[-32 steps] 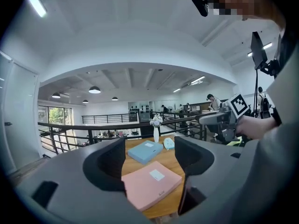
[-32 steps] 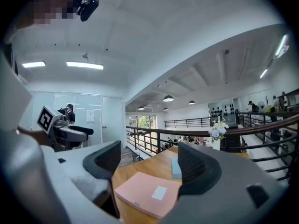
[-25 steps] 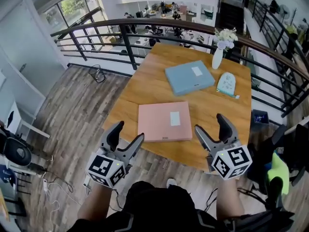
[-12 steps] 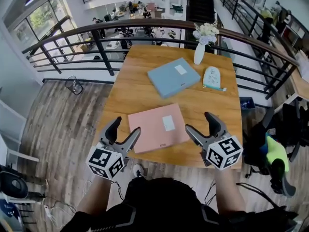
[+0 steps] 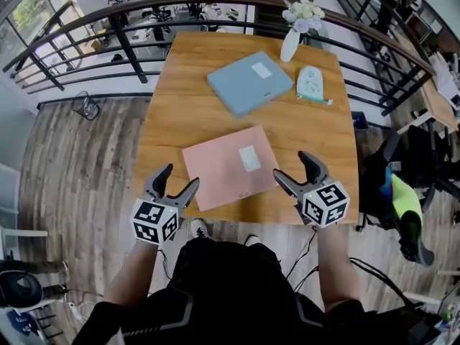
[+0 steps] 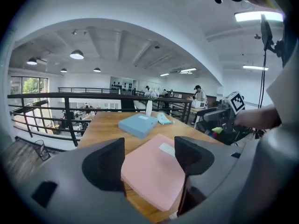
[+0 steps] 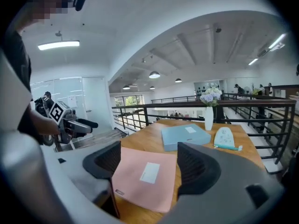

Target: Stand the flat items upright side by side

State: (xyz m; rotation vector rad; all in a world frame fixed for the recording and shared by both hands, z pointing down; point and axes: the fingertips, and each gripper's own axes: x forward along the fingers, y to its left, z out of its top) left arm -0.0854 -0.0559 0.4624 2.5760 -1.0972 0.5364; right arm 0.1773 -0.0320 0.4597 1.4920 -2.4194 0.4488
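Note:
A flat pink box (image 5: pixel 228 167) with a white label lies near the front edge of the wooden table (image 5: pixel 180 92); it also shows in the left gripper view (image 6: pixel 156 169) and the right gripper view (image 7: pixel 145 176). A flat blue box (image 5: pixel 249 82) lies farther back (image 6: pixel 138 123) (image 7: pixel 185 136). My left gripper (image 5: pixel 176 185) hovers open at the pink box's front left corner, holding nothing. On the other side, at the front right corner, my right gripper (image 5: pixel 295 169) is open and empty too.
A white vase of flowers (image 5: pixel 293 36) stands at the table's far edge. A small pale green pouch (image 5: pixel 310 83) lies right of the blue box. A dark railing (image 5: pixel 129 49) runs behind the table. A chair with a green item (image 5: pixel 402 207) is at the right.
The view has shifted so the table sits higher and farther in the frame. Both grippers stay open at the pink box's front corners.

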